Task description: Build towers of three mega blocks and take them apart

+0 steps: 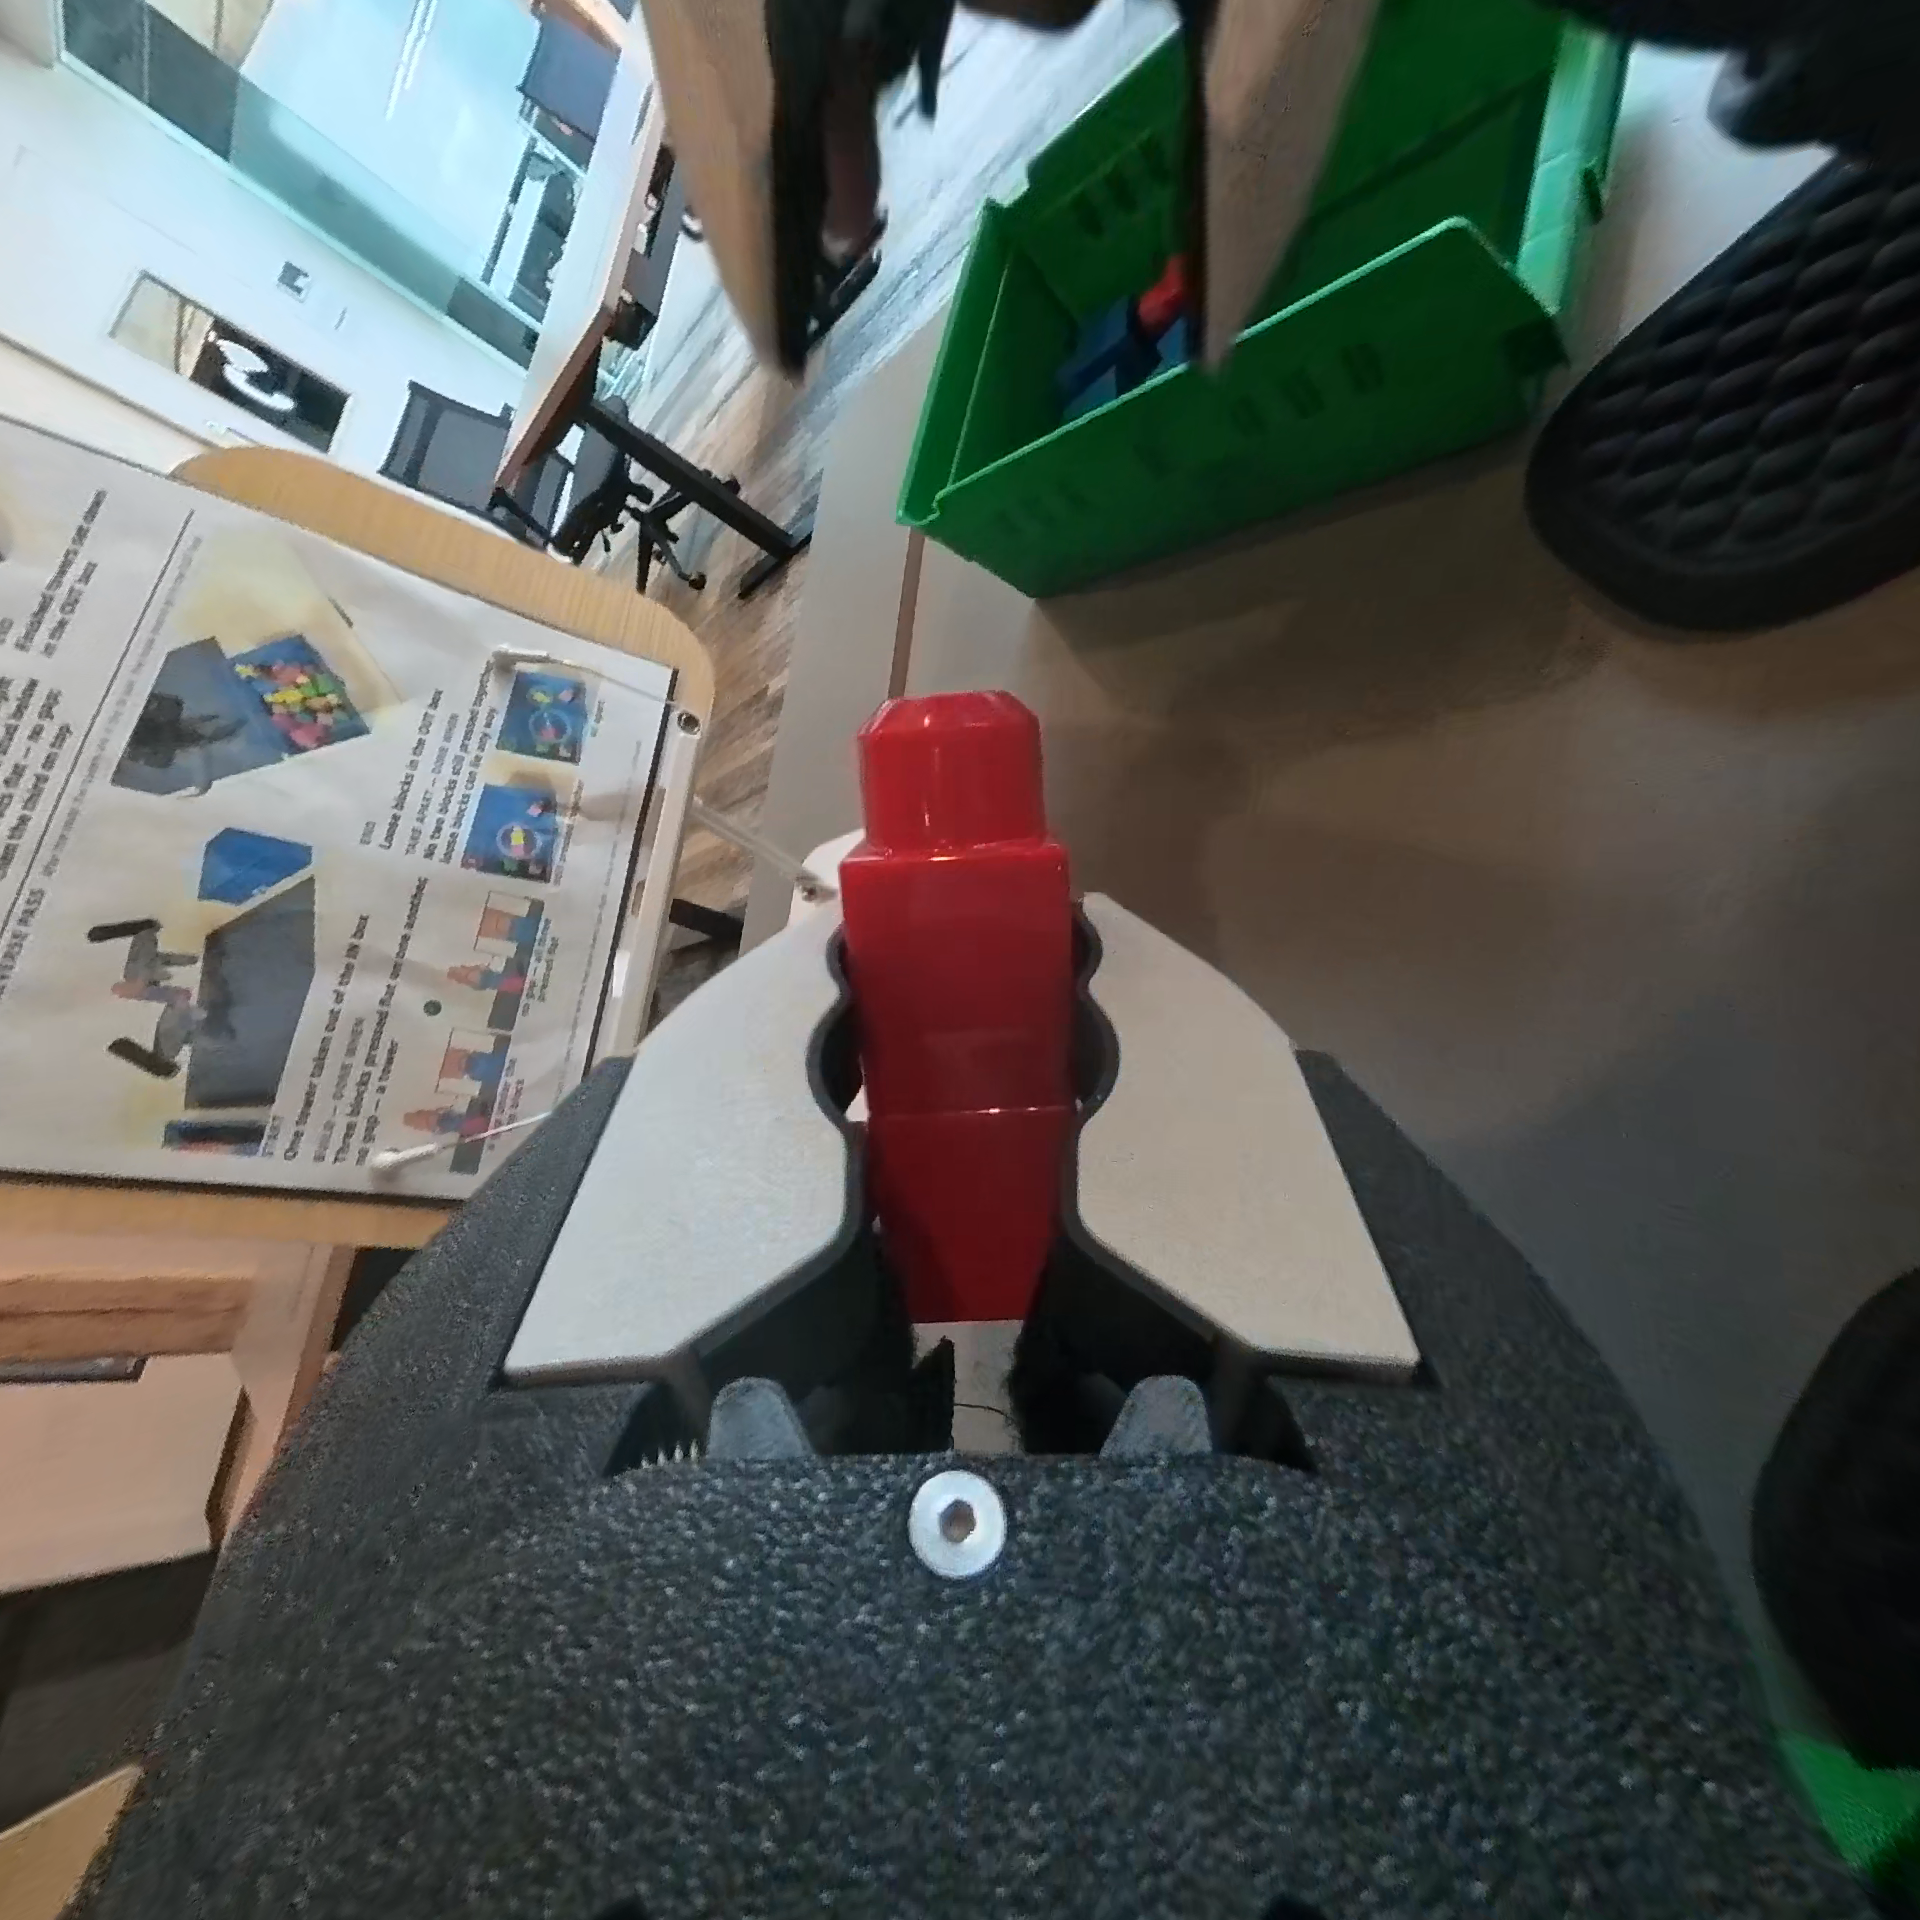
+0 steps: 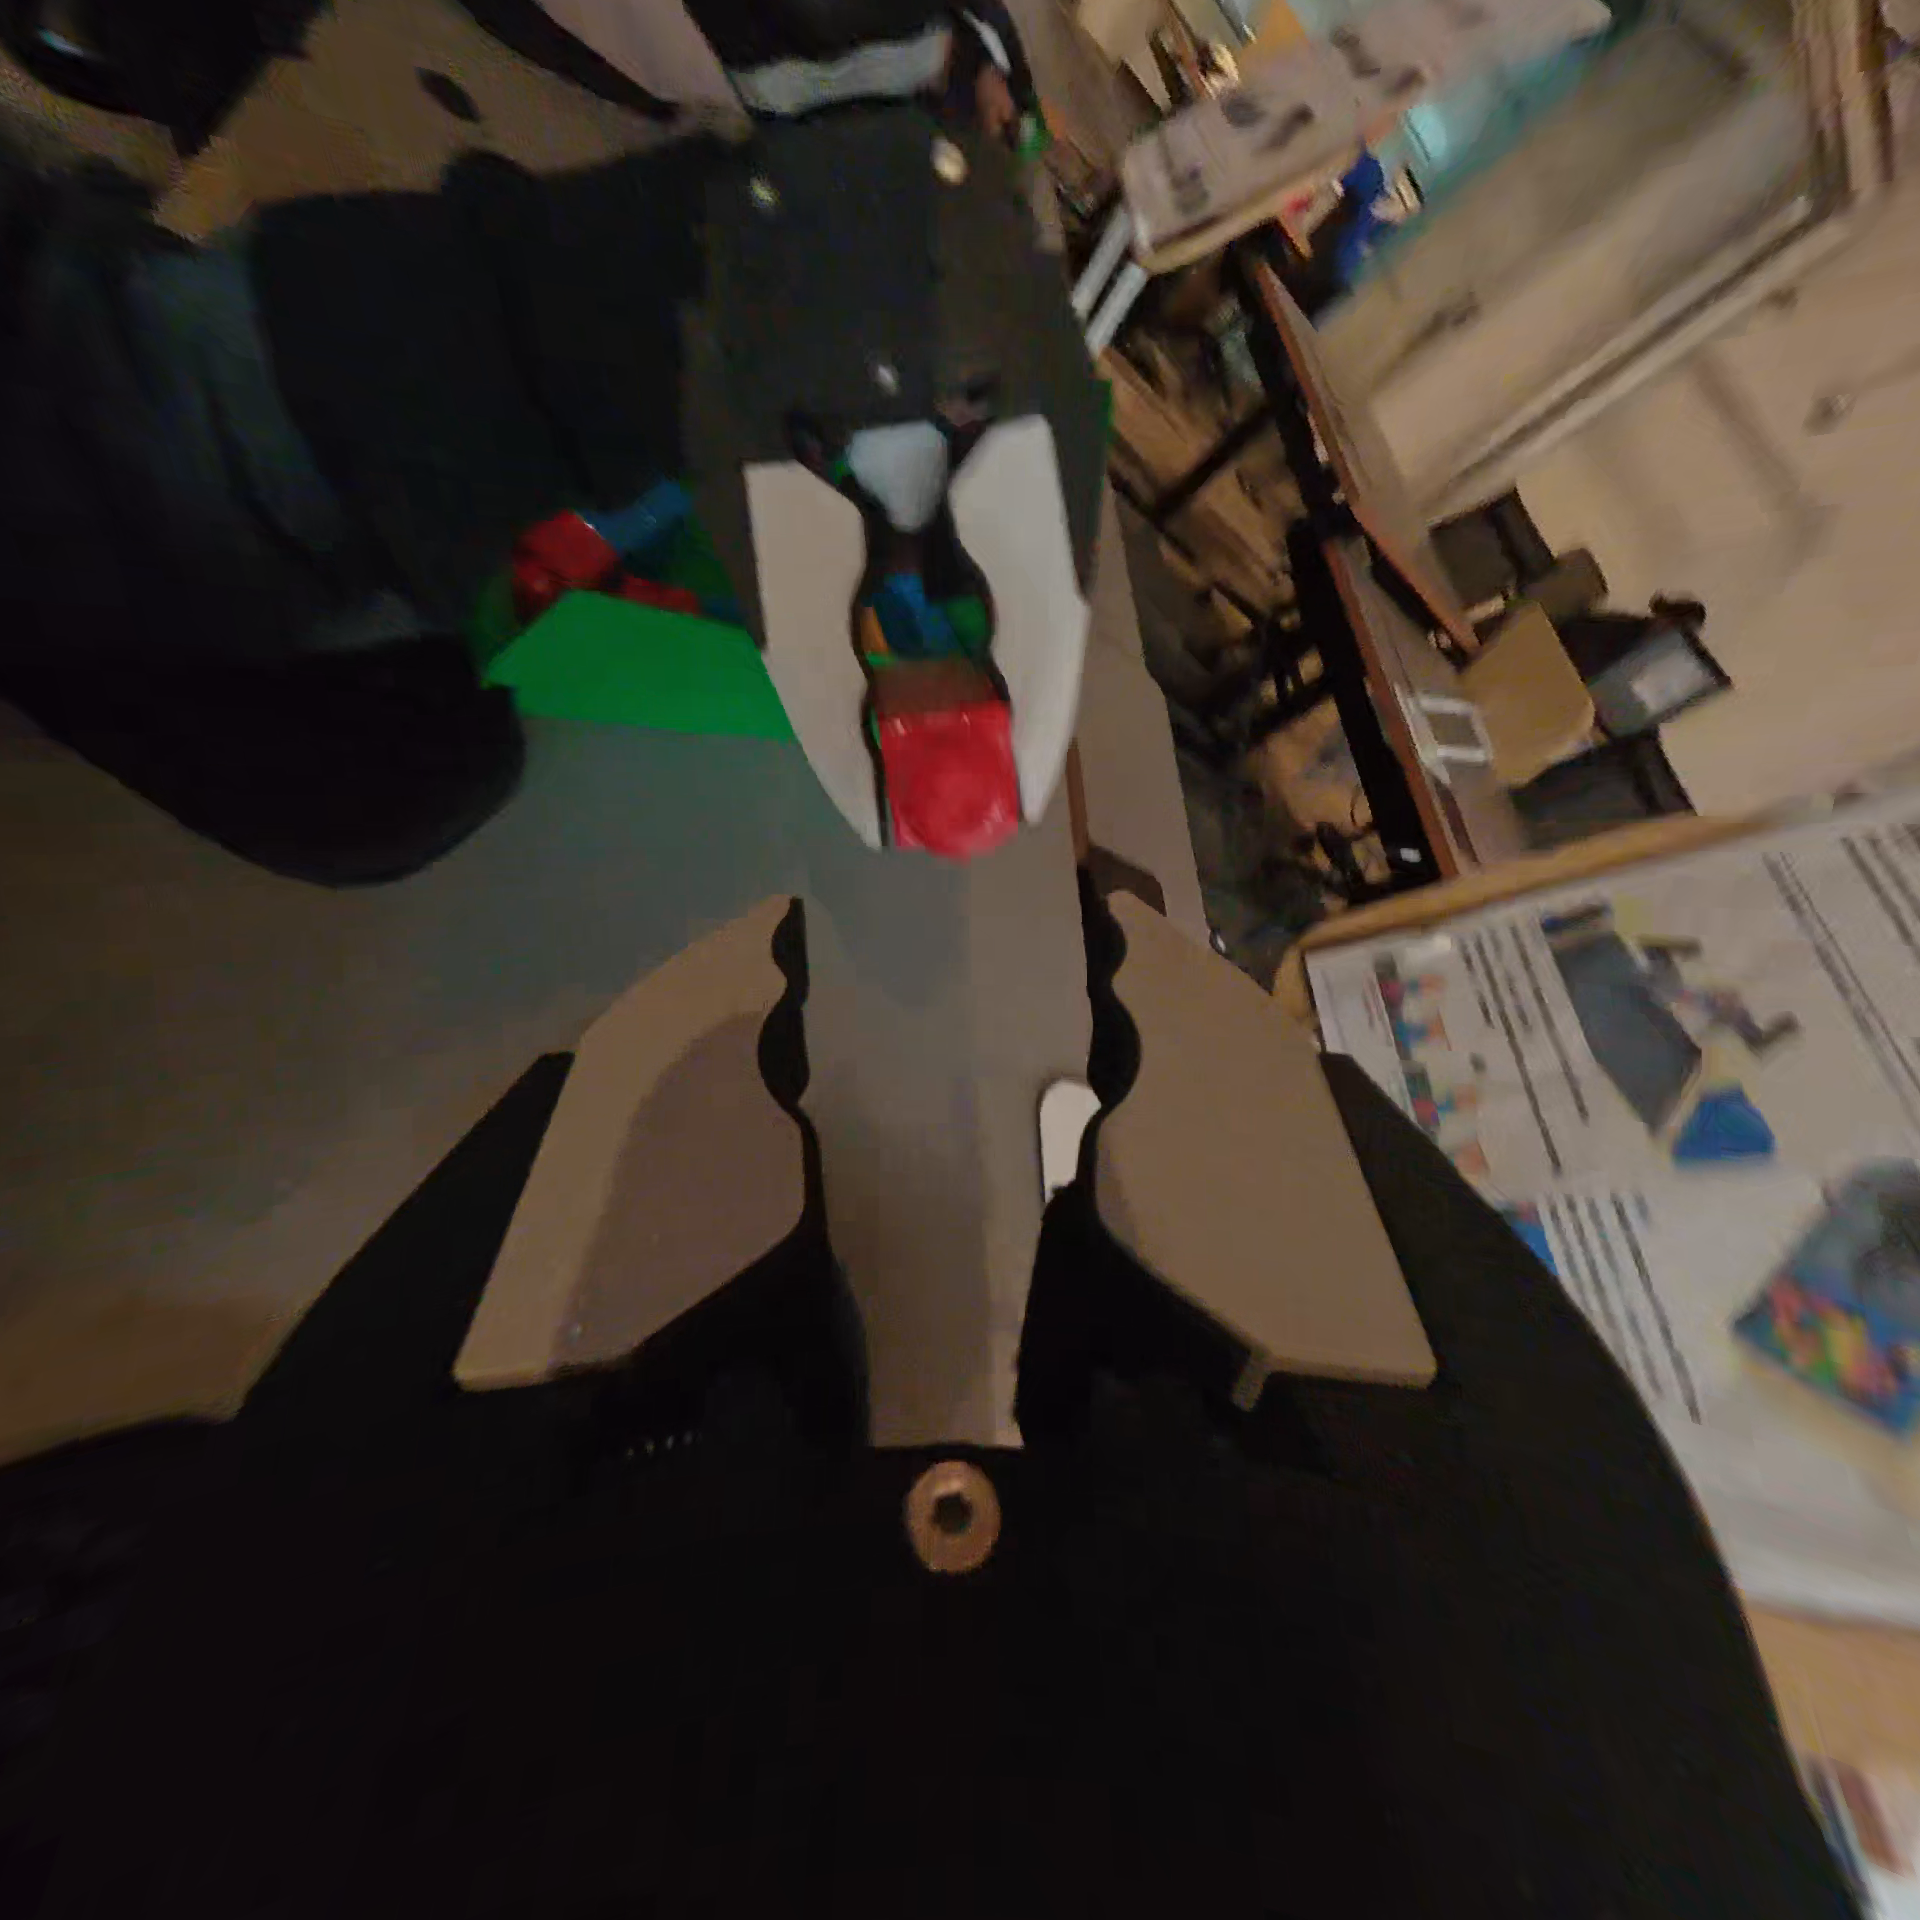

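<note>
The left gripper (image 1: 961,935) squeezes a shiny red plastic mega block (image 1: 956,966) in mid-air, above the grey table (image 1: 1455,935). The right gripper (image 2: 945,997) is wide open and empty – it should slide straight onto the block's free end, grip firmly, then pull – no twisting.

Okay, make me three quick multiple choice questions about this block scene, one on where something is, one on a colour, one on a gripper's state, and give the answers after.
1. Where are the spare blocks?
A. in the green bin
B. on the instruction sheet
C. on a chair

2. What colour is the block that the left gripper holds?
A. yellow
B. red
C. white

3. How is the right gripper?
A. shut on a block
B. open, holding nothing
C. shut on paper

Answers: A, blue and red pieces show inside the green bin; B, the left gripper clamps a red block; B, the right gripper shows only table between its fingers.
</note>
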Available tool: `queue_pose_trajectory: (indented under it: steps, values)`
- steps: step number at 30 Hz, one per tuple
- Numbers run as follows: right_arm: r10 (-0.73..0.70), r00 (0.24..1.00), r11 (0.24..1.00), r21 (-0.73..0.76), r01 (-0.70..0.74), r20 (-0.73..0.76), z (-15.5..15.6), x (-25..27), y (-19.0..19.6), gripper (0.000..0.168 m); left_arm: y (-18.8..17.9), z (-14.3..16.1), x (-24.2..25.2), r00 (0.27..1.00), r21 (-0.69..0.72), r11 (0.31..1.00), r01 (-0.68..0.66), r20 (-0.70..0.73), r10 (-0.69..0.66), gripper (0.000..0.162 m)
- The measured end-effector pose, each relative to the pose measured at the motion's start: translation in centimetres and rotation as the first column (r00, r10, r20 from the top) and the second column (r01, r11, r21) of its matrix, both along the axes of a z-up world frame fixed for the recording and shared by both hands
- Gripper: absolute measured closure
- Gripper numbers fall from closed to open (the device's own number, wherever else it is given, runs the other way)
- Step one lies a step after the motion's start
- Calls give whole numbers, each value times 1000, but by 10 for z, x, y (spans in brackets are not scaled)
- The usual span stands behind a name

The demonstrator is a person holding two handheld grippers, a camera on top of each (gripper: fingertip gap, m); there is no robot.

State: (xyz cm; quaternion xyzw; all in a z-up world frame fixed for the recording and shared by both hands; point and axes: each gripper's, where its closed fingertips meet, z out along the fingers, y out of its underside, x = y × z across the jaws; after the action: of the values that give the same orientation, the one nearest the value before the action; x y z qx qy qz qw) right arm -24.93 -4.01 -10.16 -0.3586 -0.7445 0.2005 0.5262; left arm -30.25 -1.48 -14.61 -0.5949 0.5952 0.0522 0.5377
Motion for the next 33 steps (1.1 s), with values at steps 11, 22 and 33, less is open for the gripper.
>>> queue_pose_trajectory:
  steps: [11, 22, 33]
  values:
    - [40, 999, 989, 141, -44, 32, -27, -47, -2, 136, -4, -3, 21, 997, -2, 998, 68, -27, -68, 125]
    - [101, 994, 989, 117, -96, -37, -11, -26, -5, 136, 1, -2, 18, 999, 17, 999, 44, -17, -44, 126]
    - [99, 995, 986, 139, -97, -10, -8, -16, -11, 136, -11, 3, 26, 996, -26, 996, 86, 18, -85, 127]
